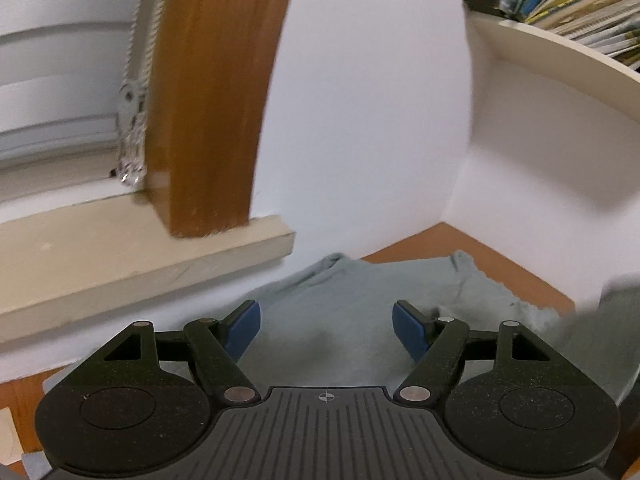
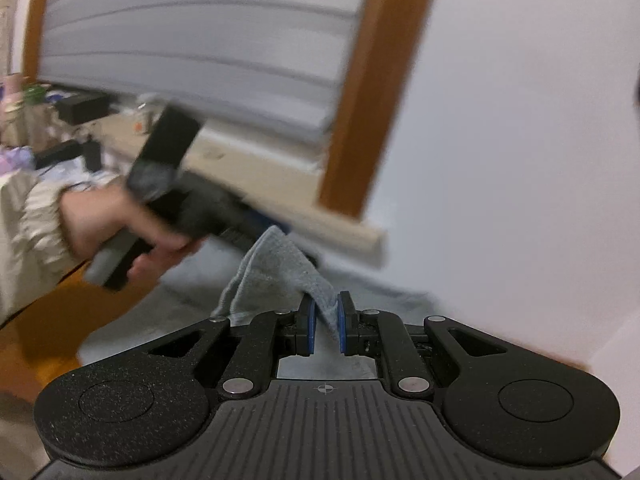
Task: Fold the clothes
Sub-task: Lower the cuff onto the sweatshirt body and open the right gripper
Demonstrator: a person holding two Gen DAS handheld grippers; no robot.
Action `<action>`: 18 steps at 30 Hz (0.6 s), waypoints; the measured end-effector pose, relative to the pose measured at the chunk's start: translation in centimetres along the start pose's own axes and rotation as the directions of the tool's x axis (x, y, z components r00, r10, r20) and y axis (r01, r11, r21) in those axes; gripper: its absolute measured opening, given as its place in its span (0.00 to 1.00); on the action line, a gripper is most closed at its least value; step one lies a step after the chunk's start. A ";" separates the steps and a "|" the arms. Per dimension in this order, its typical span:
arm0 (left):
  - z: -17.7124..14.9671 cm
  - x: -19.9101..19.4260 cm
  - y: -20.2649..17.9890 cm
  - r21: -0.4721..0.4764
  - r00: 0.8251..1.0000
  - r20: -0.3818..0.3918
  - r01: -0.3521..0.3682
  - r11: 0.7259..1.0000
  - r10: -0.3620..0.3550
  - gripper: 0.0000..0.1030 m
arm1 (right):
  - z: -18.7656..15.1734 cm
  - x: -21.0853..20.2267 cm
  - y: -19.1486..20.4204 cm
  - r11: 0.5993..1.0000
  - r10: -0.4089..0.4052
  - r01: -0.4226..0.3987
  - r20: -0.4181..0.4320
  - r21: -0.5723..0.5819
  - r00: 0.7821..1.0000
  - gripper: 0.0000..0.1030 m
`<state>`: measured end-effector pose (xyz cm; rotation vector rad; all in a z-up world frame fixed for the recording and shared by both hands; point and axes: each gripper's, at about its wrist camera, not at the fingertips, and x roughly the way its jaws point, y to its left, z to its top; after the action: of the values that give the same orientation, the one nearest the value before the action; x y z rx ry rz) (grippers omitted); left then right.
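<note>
Pale grey-green soft knit garment [image 1: 340, 300] lies mostly flat on the orange-brown wooden bench [image 1: 460, 244], spread in the corner below the cream painted window sill [image 1: 152, 264]; fabric looks fleecy, with a ragged edge on the side away from the sill. Left gripper [image 1: 326, 326], black grainy plastic with blue pads, hangs over the garment just out from the sill, jaws wide apart, nothing between them. Right gripper [image 2: 325, 322] has its blue pads pinched on a raised fold of the same cloth, which peaks up like a tent towards the sill. In the right wrist view the person's left hand [image 2: 120, 224], cream gathered sleeve cuff [image 2: 36, 216], grips the other tool's handle beside the sill, blurred. Brown varnished wood window frame post [image 1: 208, 100] stands on the sill. Stacked books [image 1: 580, 4] sit on a cream shelf well above it.
</note>
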<state>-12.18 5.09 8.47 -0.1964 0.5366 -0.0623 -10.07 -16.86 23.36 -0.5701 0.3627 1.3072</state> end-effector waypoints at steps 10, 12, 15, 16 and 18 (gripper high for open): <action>-2.1 0.5 1.5 -0.007 0.998 -0.065 -0.022 1.000 0.021 0.75 | -6.8 5.4 4.5 0.976 0.214 -0.207 -0.128 0.066 0.968 0.15; -2.7 0.7 1.5 -0.005 0.997 -0.079 -0.018 1.000 0.018 0.75 | -7.5 6.1 4.8 0.973 0.230 -0.221 -0.151 0.073 0.961 0.18; -3.9 0.8 1.3 0.005 0.995 -0.098 -0.007 1.000 0.008 0.75 | -7.9 6.5 4.8 0.969 0.240 -0.228 -0.156 0.090 0.958 0.19; -4.3 0.8 1.2 0.009 0.995 -0.104 -0.003 1.000 0.004 0.75 | -8.0 6.5 4.7 0.968 0.243 -0.230 -0.155 0.096 0.958 0.19; -5.2 0.9 1.1 0.013 0.993 -0.120 0.006 1.000 -0.005 0.75 | -7.7 6.5 4.7 0.969 0.242 -0.229 -0.151 0.094 0.959 0.19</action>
<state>-14.08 5.21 3.45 -0.1816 0.6549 -0.0835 -12.62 -15.48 12.59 -0.5831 0.6272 1.4731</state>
